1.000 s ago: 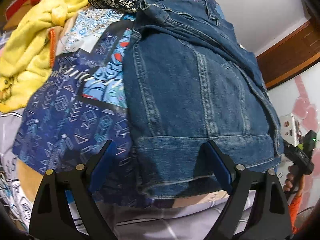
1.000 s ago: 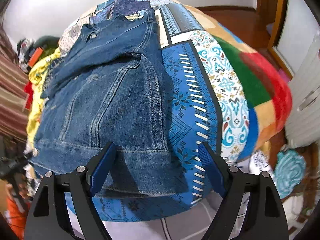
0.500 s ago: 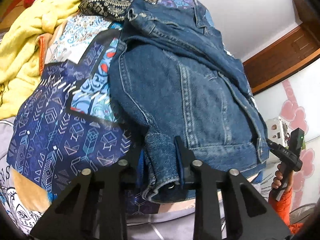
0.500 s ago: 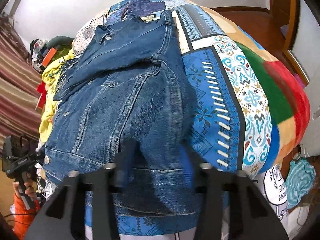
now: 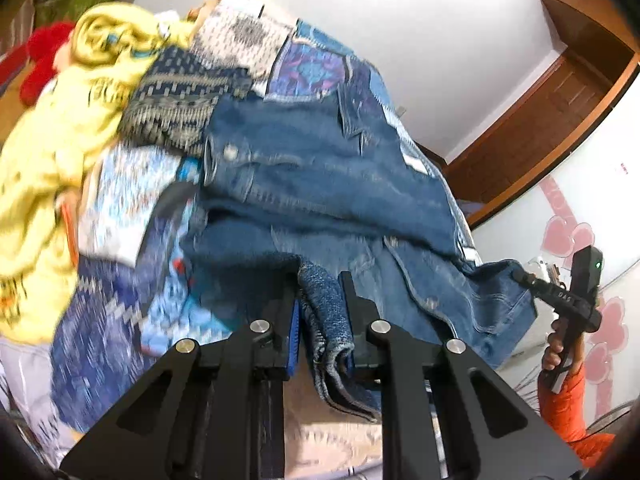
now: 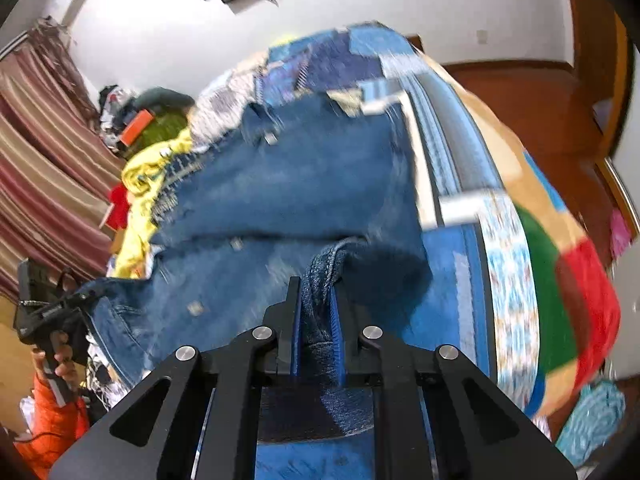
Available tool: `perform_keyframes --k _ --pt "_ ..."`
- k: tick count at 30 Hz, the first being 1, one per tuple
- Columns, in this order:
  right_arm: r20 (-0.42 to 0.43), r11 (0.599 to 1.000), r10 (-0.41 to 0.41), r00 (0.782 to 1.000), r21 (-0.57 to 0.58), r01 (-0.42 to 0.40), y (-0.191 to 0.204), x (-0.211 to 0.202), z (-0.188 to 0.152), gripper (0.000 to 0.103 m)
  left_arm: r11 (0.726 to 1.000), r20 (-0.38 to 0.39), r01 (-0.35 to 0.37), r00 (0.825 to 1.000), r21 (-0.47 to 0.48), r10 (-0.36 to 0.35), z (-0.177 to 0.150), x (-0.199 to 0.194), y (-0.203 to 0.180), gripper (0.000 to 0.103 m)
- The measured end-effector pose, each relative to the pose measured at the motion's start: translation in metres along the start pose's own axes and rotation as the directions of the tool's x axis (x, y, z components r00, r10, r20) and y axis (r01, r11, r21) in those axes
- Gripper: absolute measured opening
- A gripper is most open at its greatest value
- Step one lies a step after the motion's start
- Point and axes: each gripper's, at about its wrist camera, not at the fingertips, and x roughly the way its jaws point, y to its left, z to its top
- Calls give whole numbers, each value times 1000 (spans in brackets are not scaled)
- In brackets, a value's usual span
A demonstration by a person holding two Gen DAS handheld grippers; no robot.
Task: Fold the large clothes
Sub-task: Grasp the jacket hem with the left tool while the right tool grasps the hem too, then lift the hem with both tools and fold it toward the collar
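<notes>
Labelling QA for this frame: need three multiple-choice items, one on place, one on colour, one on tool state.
1. Where does the yellow fleece garment lie relative to the blue denim jacket in the left wrist view?
A. to its left
B. on top of it
C. under it

2. What colour are the pads of the left tool?
A. red
B. blue
C. white

3. What state is the right tool in?
A. open above the blanket
B. shut on nothing
C. shut on the jacket hem

A: the yellow fleece garment is left of the blue denim jacket.
B: blue pads show on the left tool.
C: the right tool pinches denim.
</notes>
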Motion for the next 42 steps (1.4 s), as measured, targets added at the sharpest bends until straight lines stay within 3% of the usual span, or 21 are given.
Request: perform_keyframes --k 9,16,21,26,33,40,42 --pt "81 996 -55 995 -69 60 16 17 62 11 1000 117 -12 993 13 10 81 4 -6 16" --pt "113 999 -23 993 -46 28 12 44 132 11 997 130 -78 989 14 76 143 39 -1 15" --pt "101 993 -108 989 -35 112 3 77 162 11 993 114 -107 987 -55 113 178 75 27 15" --pt "39 985 -172 984 13 172 -23 121 176 11 983 28 -149 988 -103 153 192 130 59 15" --pt "-42 973 -223 974 56 225 -45 171 179 11 967 -69 -197 980 -159 188 185 188 96 15" --pt "-98 973 -230 968 -43 227 -56 180 163 12 969 -126 -197 976 -152 178 174 205 108 19" --pt "-91 967 -246 965 -84 239 -53 174 160 20 970 -131 -210 972 -124 194 173 203 104 19"
